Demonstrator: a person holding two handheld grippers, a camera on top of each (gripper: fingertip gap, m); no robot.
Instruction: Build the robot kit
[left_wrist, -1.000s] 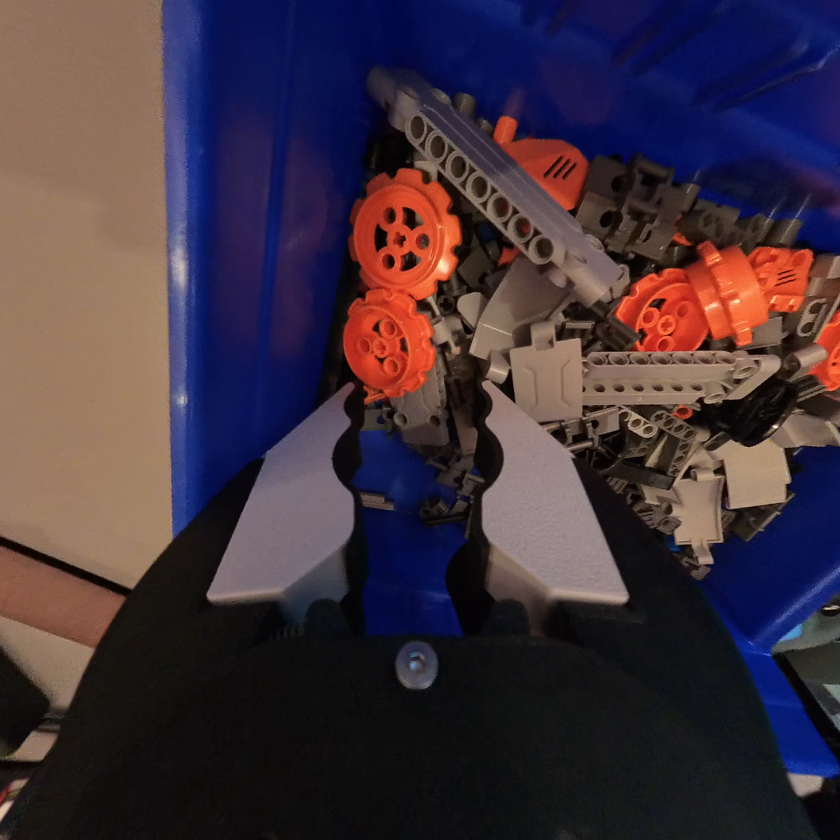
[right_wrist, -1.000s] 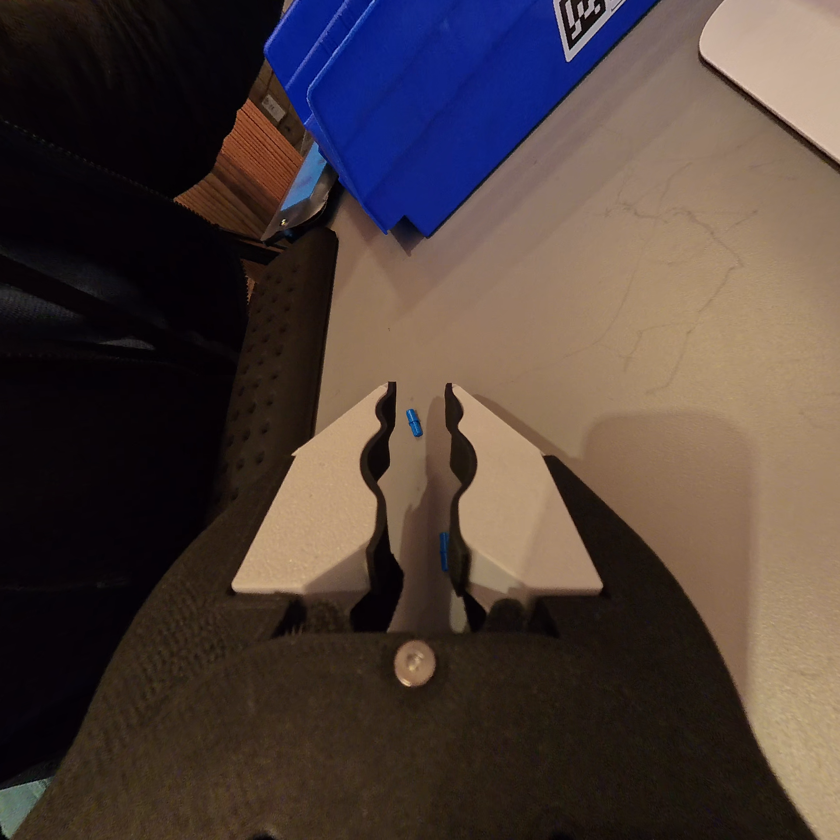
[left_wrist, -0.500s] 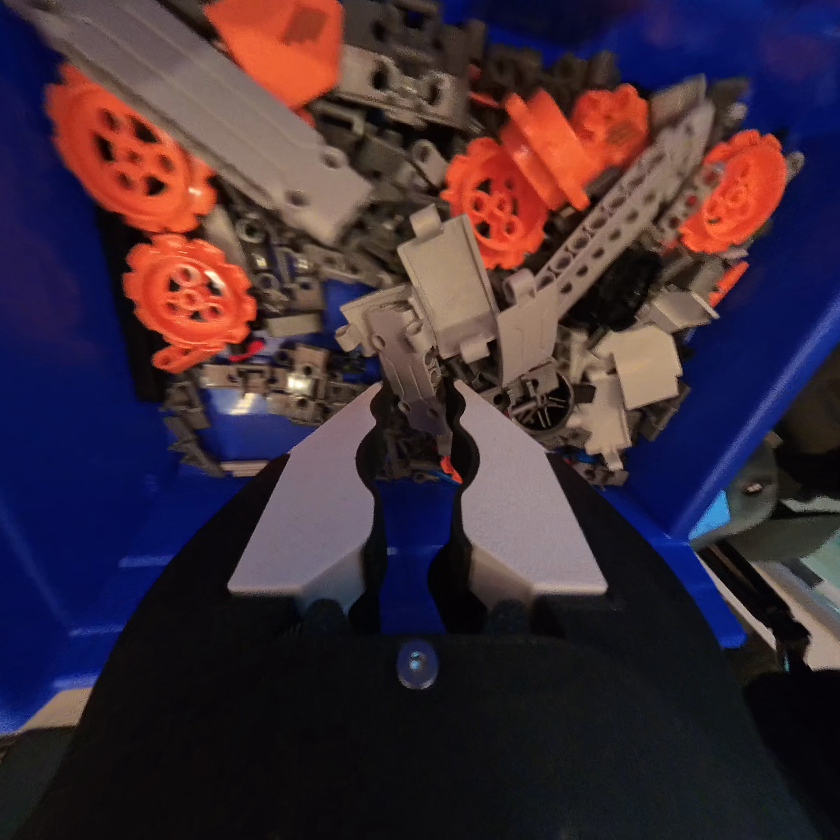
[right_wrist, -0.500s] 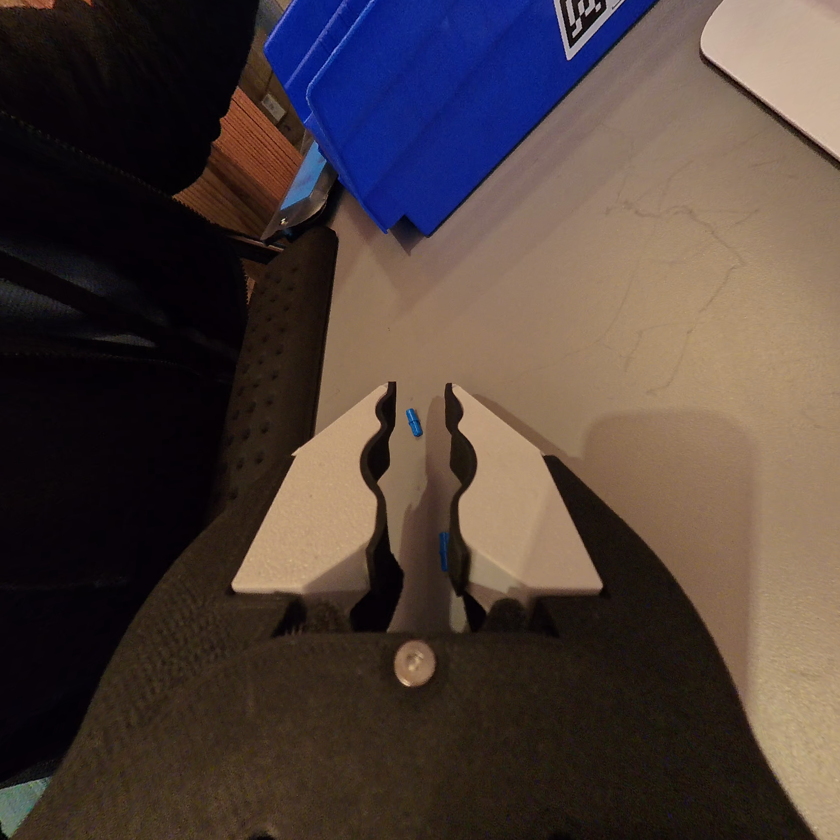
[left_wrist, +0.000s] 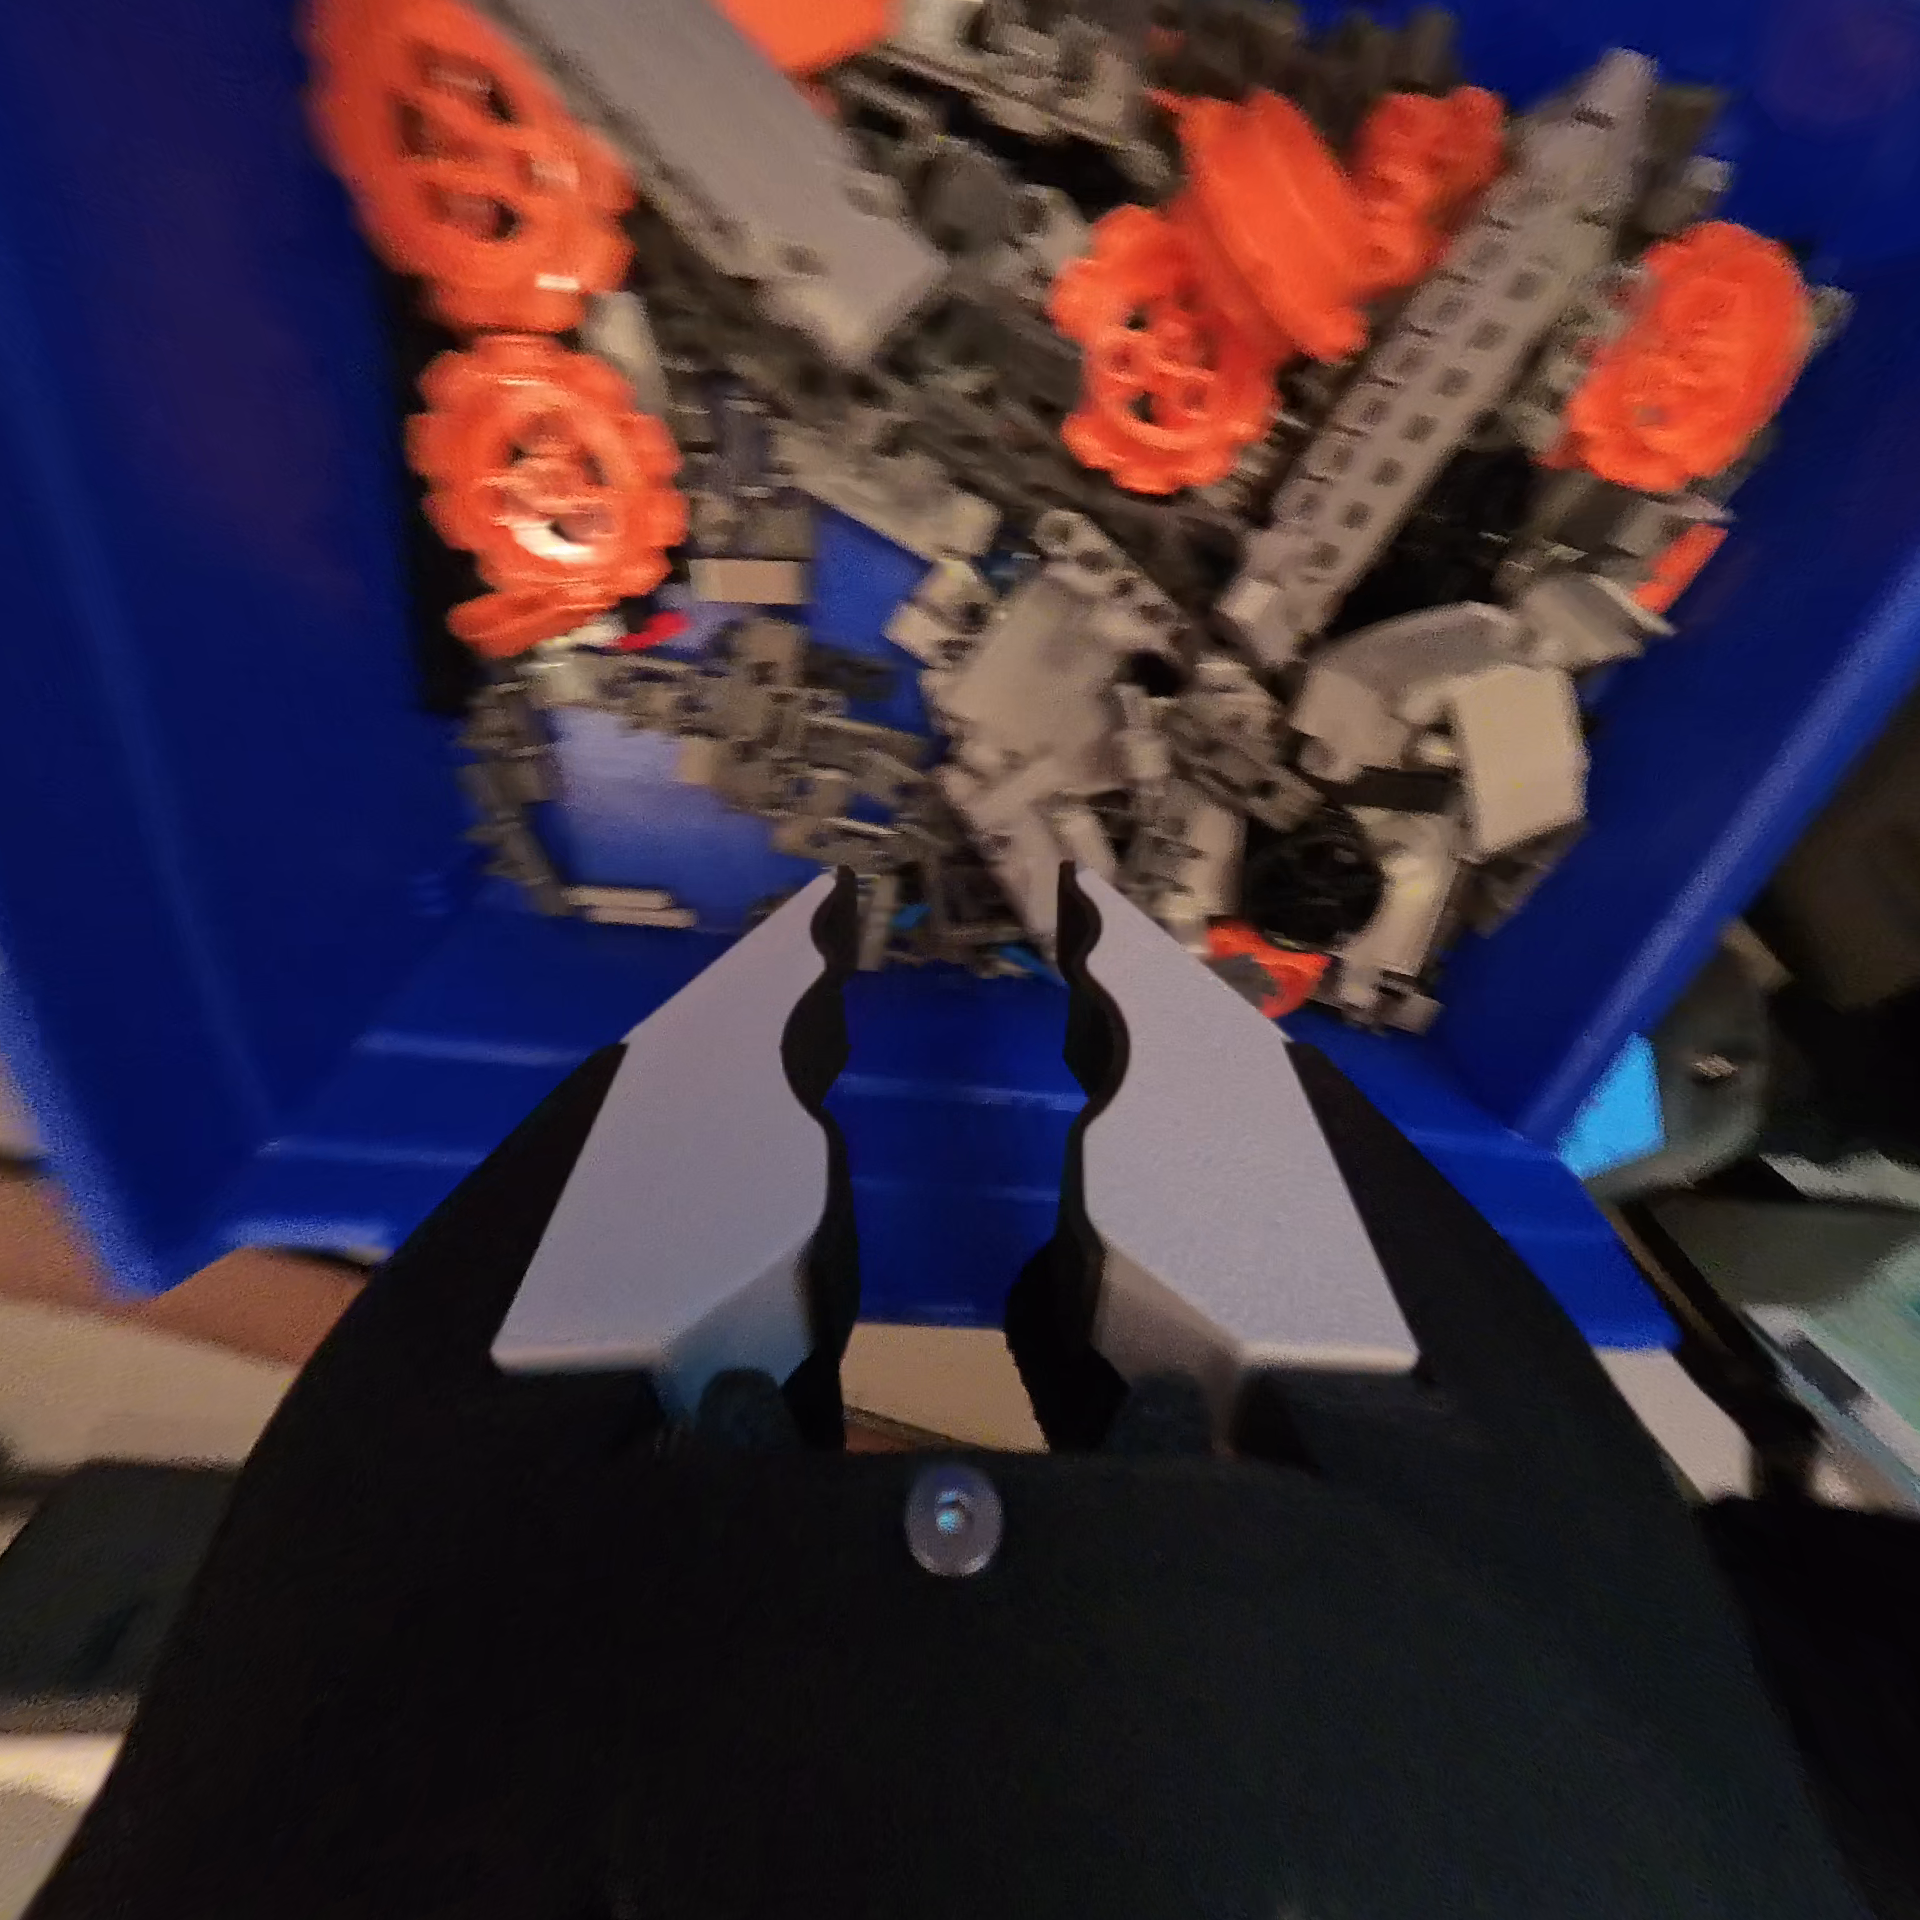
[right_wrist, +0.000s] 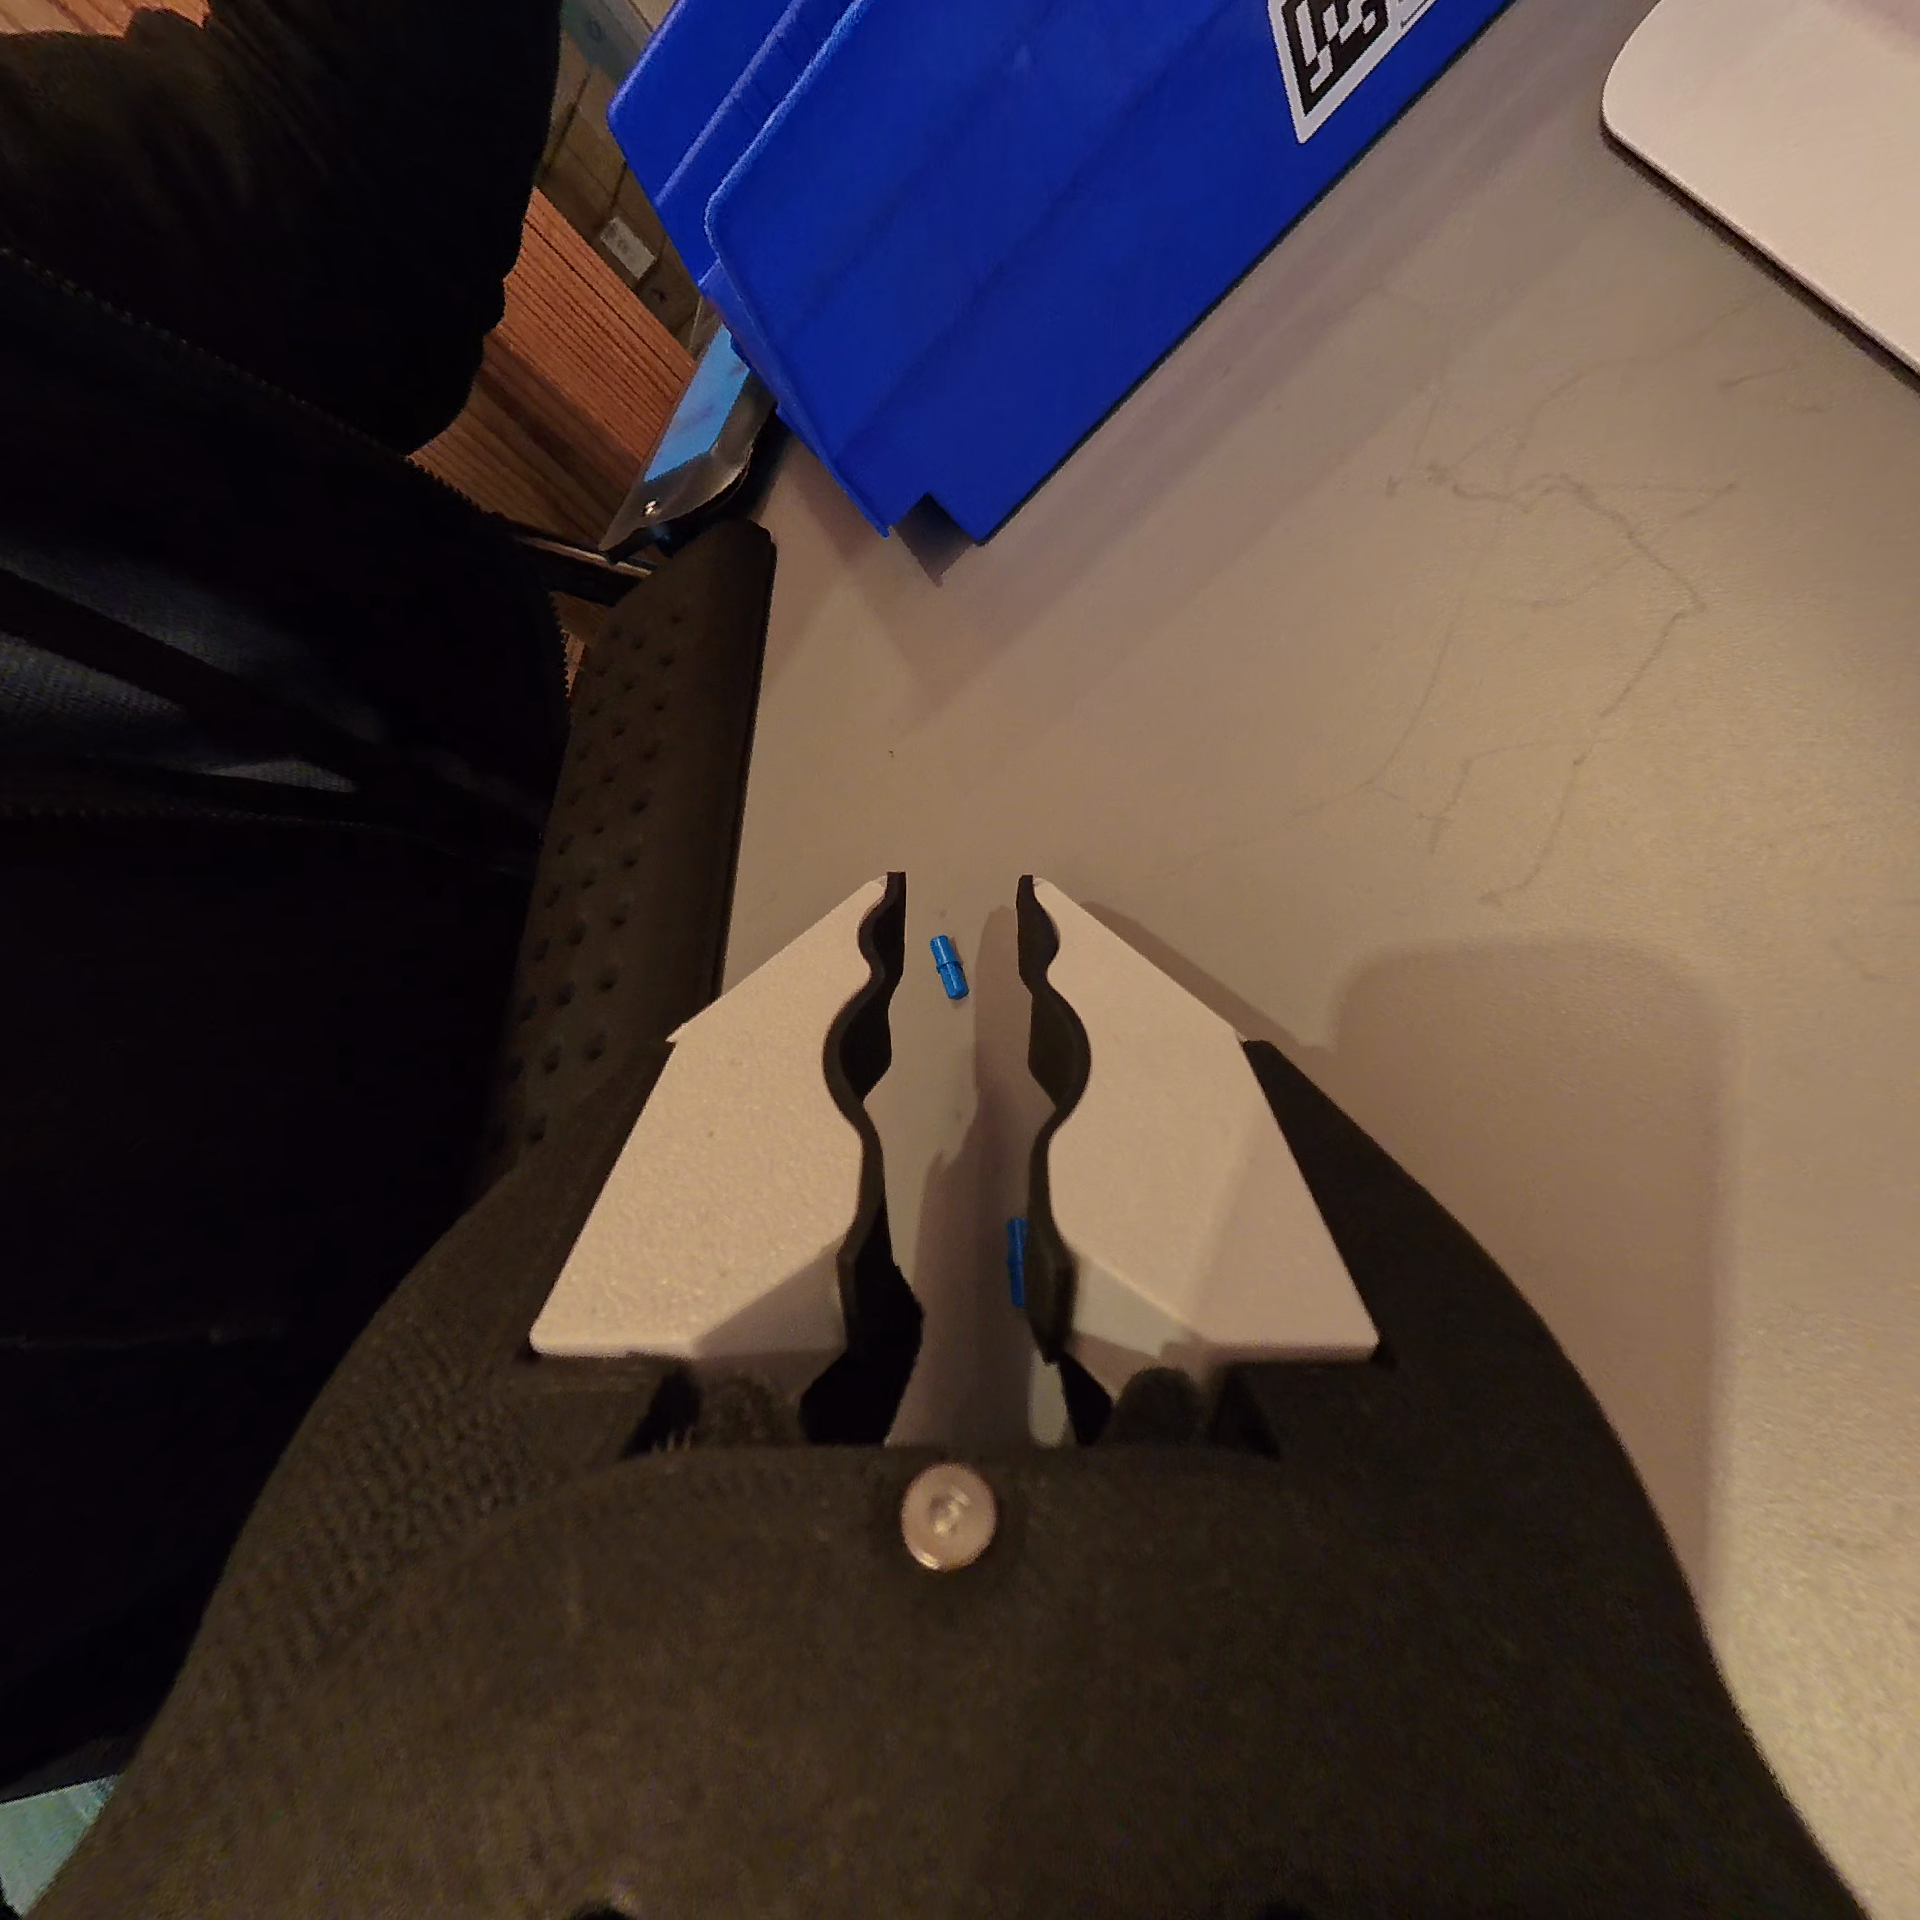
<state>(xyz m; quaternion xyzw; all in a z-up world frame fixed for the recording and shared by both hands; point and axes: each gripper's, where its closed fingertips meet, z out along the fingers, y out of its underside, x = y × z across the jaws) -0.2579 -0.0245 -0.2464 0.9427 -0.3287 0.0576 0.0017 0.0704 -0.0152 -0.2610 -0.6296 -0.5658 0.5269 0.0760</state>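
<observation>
My left gripper (left_wrist: 954, 894) is open over a blue bin (left_wrist: 208, 623) that holds a pile of grey building pieces (left_wrist: 1039, 686) and several orange toothed wheels (left_wrist: 545, 488). Its tips sit at the near edge of the pile, and the view is blurred. My right gripper (right_wrist: 961, 883) is open and low over a beige table (right_wrist: 1351, 727). A small blue pin (right_wrist: 948, 966) lies on the table between its fingertips, untouched. A second blue pin (right_wrist: 1016, 1257) shows against the inner pad of the right finger.
Stacked blue bins (right_wrist: 1039, 260), one with a white sticker (right_wrist: 1340, 52), stand at the table's far side. A white flat object (right_wrist: 1787, 156) is at the top right. A black perforated pad (right_wrist: 644, 831) and a person's dark clothing (right_wrist: 208, 831) fill the left. One gripper's finger ends stand about 35 cm off the other's.
My left gripper swung across the bin, narrowed over the grey pieces, then widened and drew back toward the bin's near wall. The right gripper and the blue pins have not moved.
</observation>
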